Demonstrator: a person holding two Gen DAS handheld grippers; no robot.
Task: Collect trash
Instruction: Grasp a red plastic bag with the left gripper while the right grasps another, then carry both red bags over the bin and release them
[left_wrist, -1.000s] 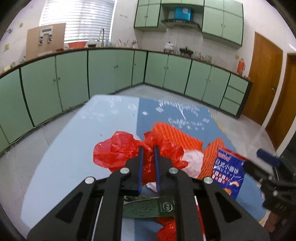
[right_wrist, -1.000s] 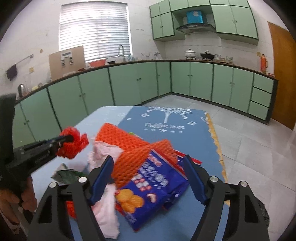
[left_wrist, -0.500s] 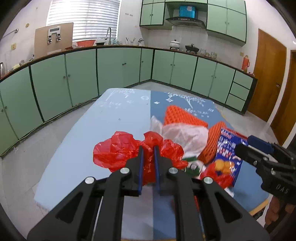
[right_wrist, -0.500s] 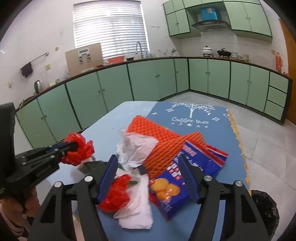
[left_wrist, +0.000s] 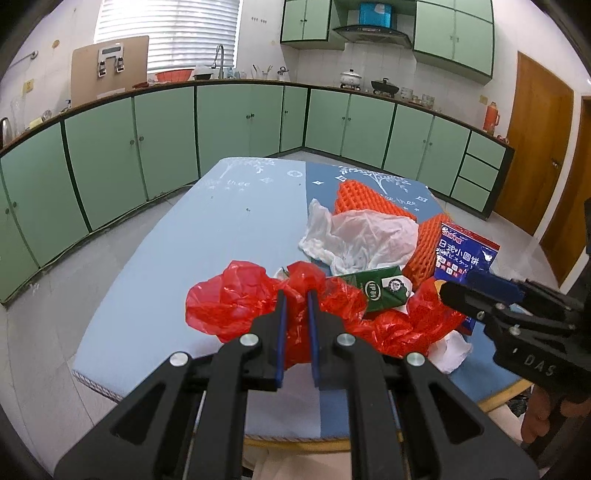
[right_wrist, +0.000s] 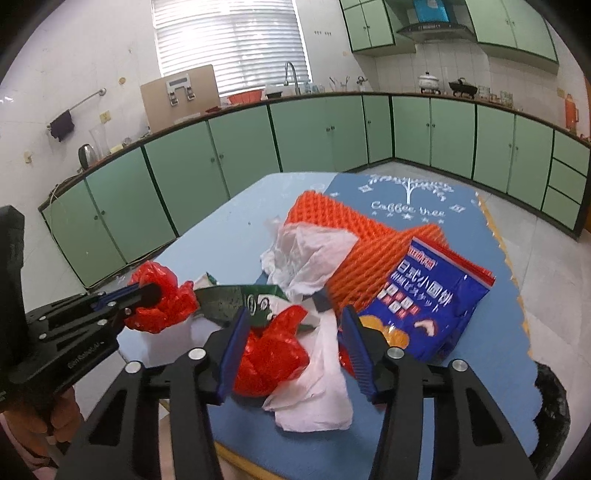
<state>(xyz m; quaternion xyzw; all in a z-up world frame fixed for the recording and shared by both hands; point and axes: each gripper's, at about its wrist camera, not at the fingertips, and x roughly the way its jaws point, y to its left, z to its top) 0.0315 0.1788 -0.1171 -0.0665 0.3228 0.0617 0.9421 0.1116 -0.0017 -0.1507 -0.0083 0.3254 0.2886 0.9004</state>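
Note:
My left gripper (left_wrist: 294, 295) is shut on a crumpled red plastic bag (left_wrist: 229, 299), held above the table's near edge; the bag also shows in the right wrist view (right_wrist: 162, 299). My right gripper (right_wrist: 295, 325) is open over a pile of trash: a second red plastic piece (right_wrist: 273, 354), white tissue (right_wrist: 317, 391), a green carton (right_wrist: 236, 299), a blue snack packet (right_wrist: 432, 306), orange foam netting (right_wrist: 347, 236) and white plastic (right_wrist: 310, 251). The right gripper shows at the right of the left wrist view (left_wrist: 476, 291).
The trash lies on a table with a blue cloth (left_wrist: 229, 229). A black bag or bin (right_wrist: 554, 398) sits by the table's right edge. Green kitchen cabinets (left_wrist: 240, 129) line the walls, with a wooden door (left_wrist: 532, 140) at the right.
Both grippers have drawn back and up from the pile. The left has lifted the red bag clear; the right's open jaws have narrowed.

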